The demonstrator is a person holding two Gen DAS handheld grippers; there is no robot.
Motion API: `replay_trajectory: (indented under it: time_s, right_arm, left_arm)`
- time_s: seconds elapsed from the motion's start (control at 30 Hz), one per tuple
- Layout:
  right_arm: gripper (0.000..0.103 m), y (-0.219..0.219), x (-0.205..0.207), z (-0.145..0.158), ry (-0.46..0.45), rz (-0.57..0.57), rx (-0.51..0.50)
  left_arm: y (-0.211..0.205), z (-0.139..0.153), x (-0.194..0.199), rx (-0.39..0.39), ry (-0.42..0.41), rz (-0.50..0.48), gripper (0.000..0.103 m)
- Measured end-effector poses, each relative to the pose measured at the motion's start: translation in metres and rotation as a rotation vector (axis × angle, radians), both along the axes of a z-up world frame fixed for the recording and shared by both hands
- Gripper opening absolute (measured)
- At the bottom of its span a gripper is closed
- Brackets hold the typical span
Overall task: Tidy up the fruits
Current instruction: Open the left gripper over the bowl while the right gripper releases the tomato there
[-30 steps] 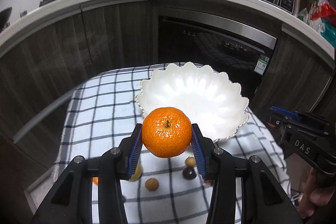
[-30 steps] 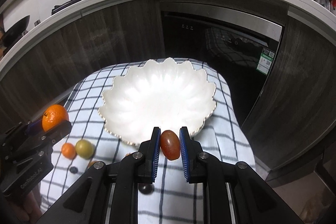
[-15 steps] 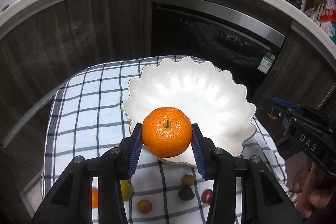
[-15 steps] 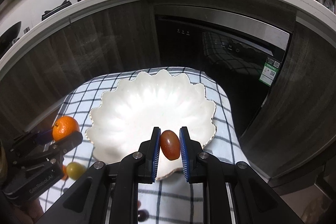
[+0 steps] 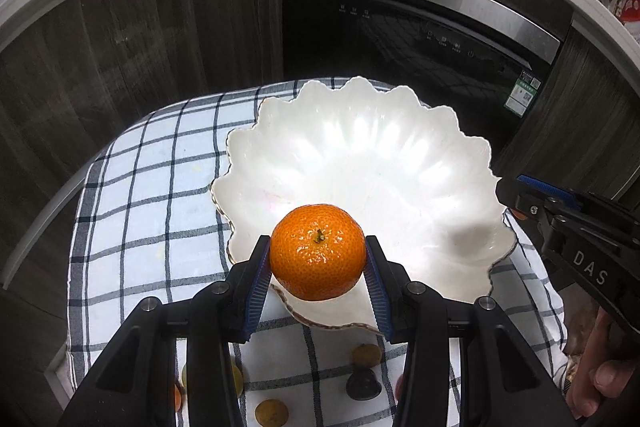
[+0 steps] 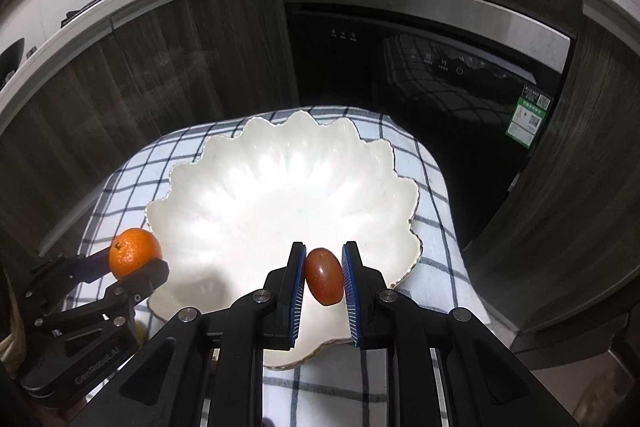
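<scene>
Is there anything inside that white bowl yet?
No fruit lies in the bowl. The orange and the red fruit hang over its near edge, gripped, hiding small patches.

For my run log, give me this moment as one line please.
left gripper: shut on mandarin | right gripper: shut on red tomato | both over white bowl | bowl empty

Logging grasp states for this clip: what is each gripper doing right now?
Left gripper: closed on the mandarin, over the white bowl's near rim.
Right gripper: closed on the small reddish-brown fruit, over the bowl.
</scene>
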State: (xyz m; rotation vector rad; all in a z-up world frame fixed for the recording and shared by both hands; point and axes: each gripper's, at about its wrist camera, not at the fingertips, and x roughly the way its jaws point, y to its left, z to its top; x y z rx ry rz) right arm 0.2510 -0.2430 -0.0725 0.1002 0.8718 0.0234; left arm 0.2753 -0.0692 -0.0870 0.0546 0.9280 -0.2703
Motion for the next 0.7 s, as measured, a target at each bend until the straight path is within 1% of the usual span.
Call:
replay_trajectory:
  time_s: [0.13, 0.2, 0.23, 0.27, 0.3, 0.33, 0.37, 0.43, 0.5, 0.57, 0.7]
  right_arm:
    - [0.021, 0.000, 0.004, -0.006, 0.012, 0.005, 0.003]
    - [0.023, 0.000, 0.006, -0.008, 0.020, 0.011, 0.007]
    - [0.028, 0.000, 0.008, -0.008, 0.023, 0.011, 0.010]
    - [0.047, -0.001, 0.009, -0.007, 0.021, 0.007, 0.009]
    - [0.068, -0.001, 0.009, -0.006, 0.016, -0.005, 0.000]
    - [0.076, -0.002, 0.008, -0.004, 0.005, -0.017, -0.010]
    - [0.083, -0.002, 0.007, -0.001, -0.011, -0.032, -0.022]
    - [0.083, -0.003, 0.005, 0.003, -0.033, -0.049, -0.040]
    - [0.083, -0.005, 0.006, 0.004, -0.031, -0.057, -0.046]
    - [0.083, -0.006, 0.006, 0.004, -0.029, -0.064, -0.045]
    - [0.083, -0.006, 0.004, 0.007, -0.037, -0.072, -0.043]
  left_arm:
    - [0.000, -0.002, 0.001, 0.003, 0.009, 0.003, 0.045]
    - [0.001, -0.002, 0.003, -0.004, 0.023, 0.009, 0.046]
    - [0.002, -0.003, 0.004, -0.009, 0.028, 0.015, 0.058]
    - [0.004, -0.002, 0.004, -0.007, 0.022, 0.028, 0.077]
    - [0.006, 0.001, 0.003, -0.006, -0.001, 0.046, 0.084]
    - [0.009, 0.005, 0.001, -0.005, -0.027, 0.059, 0.089]
    - [0.010, 0.007, 0.001, 0.000, -0.036, 0.063, 0.090]
    - [0.012, 0.009, 0.003, 0.017, -0.038, 0.073, 0.094]
    - [0.014, 0.012, 0.003, 0.024, -0.054, 0.084, 0.097]
    - [0.015, 0.015, 0.002, 0.036, -0.070, 0.095, 0.103]
    - [0.018, 0.020, 0.001, 0.036, -0.085, 0.109, 0.103]
